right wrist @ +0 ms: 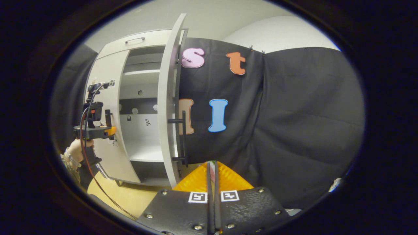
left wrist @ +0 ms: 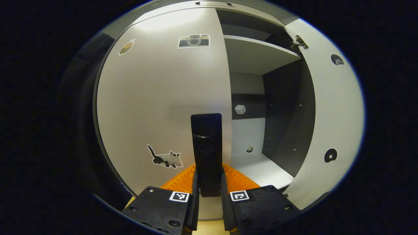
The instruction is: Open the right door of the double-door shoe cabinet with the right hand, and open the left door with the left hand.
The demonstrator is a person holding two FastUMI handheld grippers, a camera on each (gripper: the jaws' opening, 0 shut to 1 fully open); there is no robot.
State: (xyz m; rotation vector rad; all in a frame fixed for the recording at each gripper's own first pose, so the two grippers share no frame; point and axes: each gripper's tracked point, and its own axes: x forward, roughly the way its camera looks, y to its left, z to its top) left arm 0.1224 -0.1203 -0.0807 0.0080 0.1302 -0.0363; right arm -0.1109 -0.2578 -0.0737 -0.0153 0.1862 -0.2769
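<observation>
The white shoe cabinet [right wrist: 137, 40] stands against the booth wall. Its left door [left wrist: 163, 98], with a cat and a camera sticker, lies flush with the cabinet front. My left gripper [left wrist: 209, 173] is shut on that door's upright black handle [left wrist: 206, 143], one finger pressing on each side. The right door [left wrist: 329, 114] stands swung wide open. In the right gripper view it appears edge-on [right wrist: 168, 114] with its black handle [right wrist: 183, 137] facing out. My right gripper [right wrist: 211, 163] is shut on nothing, below and right of that handle. A hand [right wrist: 76, 147] holds the left gripper [right wrist: 98, 130] at the left door [right wrist: 107, 98].
Behind the open door the cabinet shows a white shelf [left wrist: 258, 52], a dark side wall [left wrist: 284, 117] and a white bottom board [left wrist: 264, 169]. Black cloth [right wrist: 294, 130] hangs right of the cabinet. A tan floor [right wrist: 130, 195] lies in front, crossed by a red cable [right wrist: 98, 182].
</observation>
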